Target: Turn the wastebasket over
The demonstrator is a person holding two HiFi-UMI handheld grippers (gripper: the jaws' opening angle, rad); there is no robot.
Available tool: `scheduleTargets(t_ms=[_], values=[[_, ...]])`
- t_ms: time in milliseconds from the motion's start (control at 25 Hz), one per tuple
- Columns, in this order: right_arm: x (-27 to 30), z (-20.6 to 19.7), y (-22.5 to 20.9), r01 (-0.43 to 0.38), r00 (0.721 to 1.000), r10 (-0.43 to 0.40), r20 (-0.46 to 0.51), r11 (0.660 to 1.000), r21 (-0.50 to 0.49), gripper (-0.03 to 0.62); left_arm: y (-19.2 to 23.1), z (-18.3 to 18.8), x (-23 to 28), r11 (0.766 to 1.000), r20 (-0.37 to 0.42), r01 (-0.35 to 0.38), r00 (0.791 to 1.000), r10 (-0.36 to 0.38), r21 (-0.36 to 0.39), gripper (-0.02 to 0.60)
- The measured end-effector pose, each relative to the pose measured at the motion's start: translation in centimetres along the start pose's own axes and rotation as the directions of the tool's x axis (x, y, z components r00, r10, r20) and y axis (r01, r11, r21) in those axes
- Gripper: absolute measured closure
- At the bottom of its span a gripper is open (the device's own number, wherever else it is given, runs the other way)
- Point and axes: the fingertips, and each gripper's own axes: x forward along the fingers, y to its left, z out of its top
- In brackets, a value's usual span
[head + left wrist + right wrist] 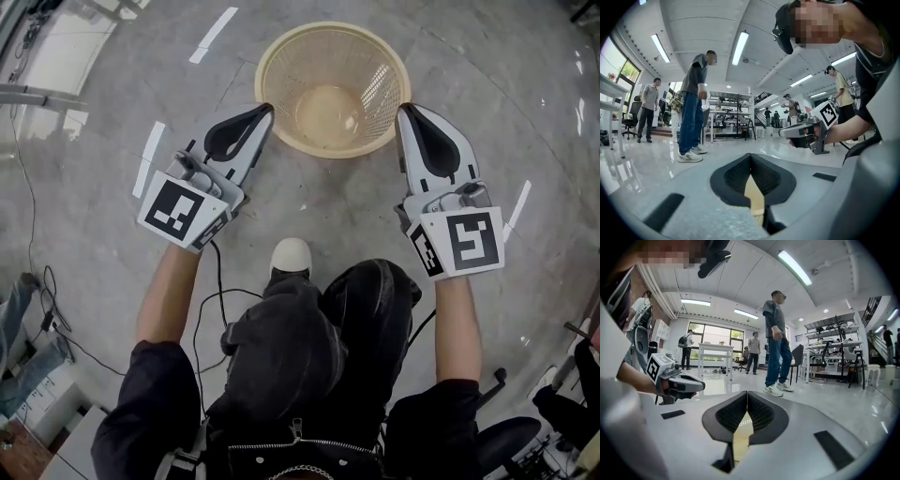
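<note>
From the head view we see the wastebasket (291, 75), mouth up, over the grey floor (309, 202), between our two claws. The left claw (265, 111) pinches its left rim and the right claw (403, 111) pinches its right rim. In the left gripper view the left claw (750, 157) is closed tight on a thin strip of the yellow wastebasket (754, 194) wall. In the right gripper view the right claw (747, 394) is closed on the wastebasket (740, 439) wall too.

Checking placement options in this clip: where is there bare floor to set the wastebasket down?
Bare floor lies right of the wastebasket, and between it and the shoe. It is crowded at lower left with cables and boxes, and at lower right with a chair.
</note>
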Motion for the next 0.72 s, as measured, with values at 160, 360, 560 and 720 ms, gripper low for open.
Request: scheduleTargets(t_ms=[160,360,560,720], values=[[-0.6,5.9,-0.6,0.004,1.000,-0.004,-0.001,1.000,0.012,0.582,0.2,6.7,-0.1,1.000,0.001,-0.001,1.000,0.001,0.003,0.577],[-2.5,18.3,-1.1,-0.007,1.000,0.007,-0.017,1.000,0.011,0.582,1.1,19.7,-1.5,0.999,0.017,-0.036,0.999,0.037,-0.022,0.577],[-5.7,33.4,-1.2,-0.013,0.998,0.014,-0.062,1.000,0.025,0.582,0.9,35.5,-3.6,0.998,0.012,-0.047,0.999,0.047,-0.032,0.577],[-10.8,47.1,0.1,0.013,0.998,-0.011,-0.068,1.000,0.022,0.582,-1.5,49.2,-6.4,0.999,-0.004,-0.043,0.999,0.043,-0.031,0.577]])
